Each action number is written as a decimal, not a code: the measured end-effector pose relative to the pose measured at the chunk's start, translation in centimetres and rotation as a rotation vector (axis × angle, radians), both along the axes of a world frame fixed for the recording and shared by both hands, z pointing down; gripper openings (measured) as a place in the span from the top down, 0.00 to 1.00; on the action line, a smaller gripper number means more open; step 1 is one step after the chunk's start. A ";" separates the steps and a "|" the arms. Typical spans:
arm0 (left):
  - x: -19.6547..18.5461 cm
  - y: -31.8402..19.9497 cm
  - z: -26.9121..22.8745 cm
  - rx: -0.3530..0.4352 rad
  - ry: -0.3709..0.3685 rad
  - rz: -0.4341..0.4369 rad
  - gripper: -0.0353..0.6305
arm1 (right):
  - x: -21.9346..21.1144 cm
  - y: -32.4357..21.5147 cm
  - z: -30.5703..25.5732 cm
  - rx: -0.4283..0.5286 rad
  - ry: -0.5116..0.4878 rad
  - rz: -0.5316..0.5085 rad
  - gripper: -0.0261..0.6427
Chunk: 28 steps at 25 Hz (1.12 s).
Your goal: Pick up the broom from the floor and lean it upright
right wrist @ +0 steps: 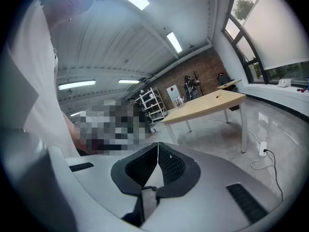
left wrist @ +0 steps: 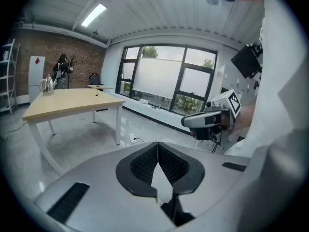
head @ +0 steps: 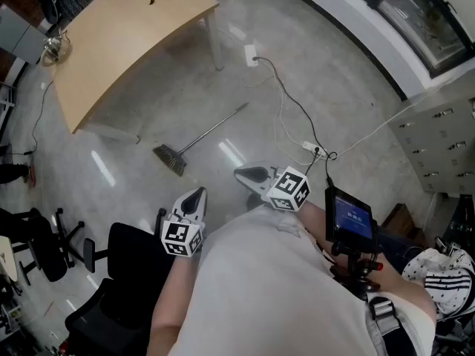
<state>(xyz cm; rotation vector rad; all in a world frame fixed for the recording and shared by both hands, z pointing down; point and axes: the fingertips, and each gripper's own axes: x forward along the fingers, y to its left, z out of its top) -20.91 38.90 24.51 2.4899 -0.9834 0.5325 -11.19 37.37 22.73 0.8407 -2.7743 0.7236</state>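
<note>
A broom [head: 194, 140] lies flat on the grey floor, its dark bristle head toward me and its thin metal handle running up and right. My left gripper [head: 194, 196] is held close to my body, below the bristle head, with its jaws shut and nothing between them [left wrist: 157, 151]. To its right my right gripper [head: 249, 175] is shut as well and holds nothing [right wrist: 157, 150]. Both are well short of the broom. Neither gripper view shows the broom. The right gripper [left wrist: 207, 121] shows in the left gripper view.
A light wooden table [head: 119, 35] on white legs stands beyond the broom. White cables [head: 286, 110] and a power strip [head: 312, 148] trail over the floor at right. A black office chair [head: 122, 273] is at my left, grey drawers [head: 438, 136] at far right.
</note>
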 end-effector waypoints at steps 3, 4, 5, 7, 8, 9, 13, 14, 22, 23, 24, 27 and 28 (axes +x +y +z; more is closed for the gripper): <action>1.4 -2.3 -0.2 0.003 -0.018 -0.011 0.93 | 1.7 -2.6 0.0 0.012 0.010 -0.024 0.93; 1.7 -3.1 -0.2 0.002 -0.023 -0.018 0.93 | 2.3 -3.5 0.0 0.016 0.014 -0.028 0.93; 1.8 -3.9 -0.3 0.002 -0.028 -0.029 0.93 | 2.9 -4.5 0.0 0.019 0.016 -0.030 0.93; 1.8 -5.5 -0.5 0.001 -0.036 -0.054 0.93 | 4.1 -6.3 0.0 0.023 0.019 -0.032 0.93; 1.8 -6.2 -0.6 0.001 -0.040 -0.064 0.93 | 4.7 -7.1 0.0 0.024 0.022 -0.032 0.93; 1.8 -6.9 -0.6 0.001 -0.044 -0.070 0.93 | 5.2 -7.8 0.1 0.024 0.025 -0.031 0.93; 2.4 -9.4 -0.9 0.005 -0.059 -0.058 0.93 | 6.6 -10.2 0.4 0.017 0.020 -0.008 0.93; 2.5 -10.0 -0.9 0.003 -0.060 -0.053 0.93 | 6.7 -10.5 0.5 0.012 0.018 -0.001 0.93; 4.2 -15.4 1.5 -0.041 -0.074 0.100 0.93 | 7.0 -13.8 3.1 -0.055 0.028 0.112 0.93; 4.2 -16.5 2.1 -0.050 -0.076 0.125 0.93 | 7.1 -14.7 3.7 -0.068 0.033 0.138 0.93; 4.2 -17.9 2.7 -0.057 -0.078 0.150 0.93 | 7.2 -15.7 4.2 -0.081 0.037 0.166 0.93; 4.1 -21.9 4.0 -0.083 -0.081 0.252 0.93 | 7.0 -18.5 5.3 -0.123 0.056 0.247 0.93; 4.1 -22.8 4.4 -0.091 -0.081 0.297 0.93 | 6.9 -19.0 5.7 -0.138 0.066 0.272 0.93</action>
